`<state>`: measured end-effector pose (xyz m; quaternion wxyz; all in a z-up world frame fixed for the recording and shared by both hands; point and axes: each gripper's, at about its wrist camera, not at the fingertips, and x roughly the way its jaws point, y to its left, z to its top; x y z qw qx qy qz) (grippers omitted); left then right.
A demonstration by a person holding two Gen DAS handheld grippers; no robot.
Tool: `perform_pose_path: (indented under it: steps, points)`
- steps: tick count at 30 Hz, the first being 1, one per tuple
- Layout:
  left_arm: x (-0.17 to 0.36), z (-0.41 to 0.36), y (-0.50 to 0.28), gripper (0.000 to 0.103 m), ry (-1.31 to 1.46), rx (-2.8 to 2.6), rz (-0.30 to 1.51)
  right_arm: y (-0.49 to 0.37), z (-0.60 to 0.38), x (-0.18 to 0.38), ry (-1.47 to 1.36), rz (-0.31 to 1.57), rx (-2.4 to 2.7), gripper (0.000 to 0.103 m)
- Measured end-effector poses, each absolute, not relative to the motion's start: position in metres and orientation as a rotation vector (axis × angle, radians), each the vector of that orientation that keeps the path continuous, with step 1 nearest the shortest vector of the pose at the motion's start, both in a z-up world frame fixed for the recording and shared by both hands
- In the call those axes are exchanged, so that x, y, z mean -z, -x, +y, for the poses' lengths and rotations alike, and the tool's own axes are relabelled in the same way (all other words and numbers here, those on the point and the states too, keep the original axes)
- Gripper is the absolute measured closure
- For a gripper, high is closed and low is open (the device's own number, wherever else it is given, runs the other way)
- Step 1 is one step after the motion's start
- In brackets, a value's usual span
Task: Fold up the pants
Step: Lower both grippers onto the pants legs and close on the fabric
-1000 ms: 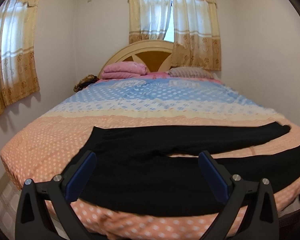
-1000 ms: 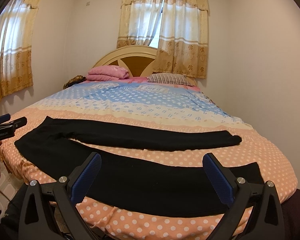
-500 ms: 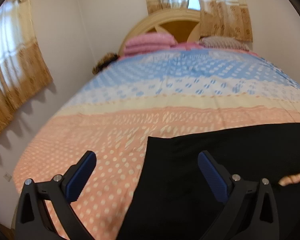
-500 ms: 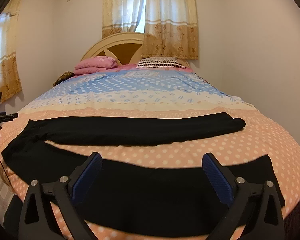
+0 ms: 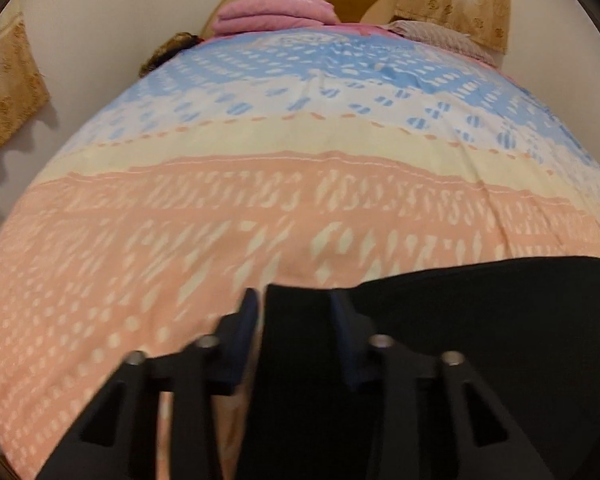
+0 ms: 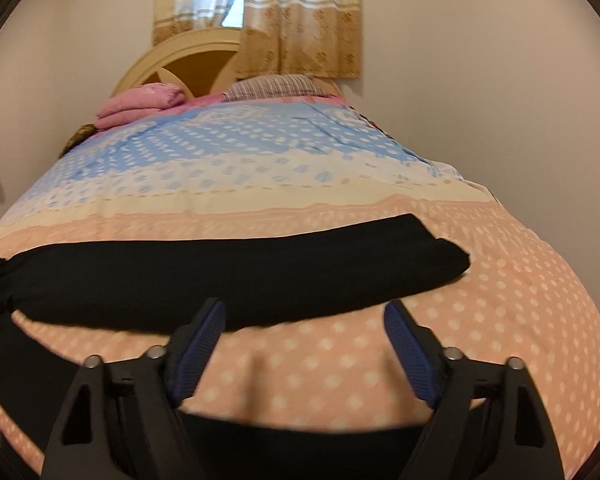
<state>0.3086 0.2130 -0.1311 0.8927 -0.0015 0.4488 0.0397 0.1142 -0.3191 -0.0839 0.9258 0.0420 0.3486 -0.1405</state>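
Black pants (image 6: 236, 272) lie spread across the foot of the bed, one leg stretched to the right, the other leg's edge under my right gripper. In the left wrist view the pants' waist corner (image 5: 480, 320) lies on the peach dotted bedspread. My left gripper (image 5: 296, 308) has narrowed around that corner, with black cloth between its blue pads; a gap still shows. My right gripper (image 6: 304, 320) is partly open, low over the near leg's hem (image 6: 300, 436), with bedspread between its fingers.
The bedspread (image 6: 500, 320) runs from peach to cream to blue. Folded pink blankets (image 6: 140, 108) and a striped pillow (image 6: 272, 86) lie by the wooden headboard (image 6: 188, 68). Walls stand close on both sides of the bed. Curtains (image 6: 296, 20) hang behind.
Both grippers have dropped toward the bed and narrowed. The left one moved onto the pants' waist corner and closed around it. The right one came down over the near leg's hem.
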Motion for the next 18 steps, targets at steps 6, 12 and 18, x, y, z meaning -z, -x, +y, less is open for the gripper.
perform_pose_path:
  steps: [6, 12, 18]
  points:
    - [0.135, 0.218, -0.311, 0.072, 0.022, -0.059, 0.906, -0.143, -0.373, 0.089, -0.131, 0.76, 0.369, 0.042]
    - [0.134, 0.222, -0.312, 0.074, 0.029, -0.052, 0.886, -0.176, -0.409, 0.091, -0.13, 0.792, 0.424, 0.042]
    - [0.135, 0.222, -0.314, 0.074, 0.035, -0.05, 0.891, -0.211, -0.447, 0.103, -0.202, 0.864, 0.438, 0.042]
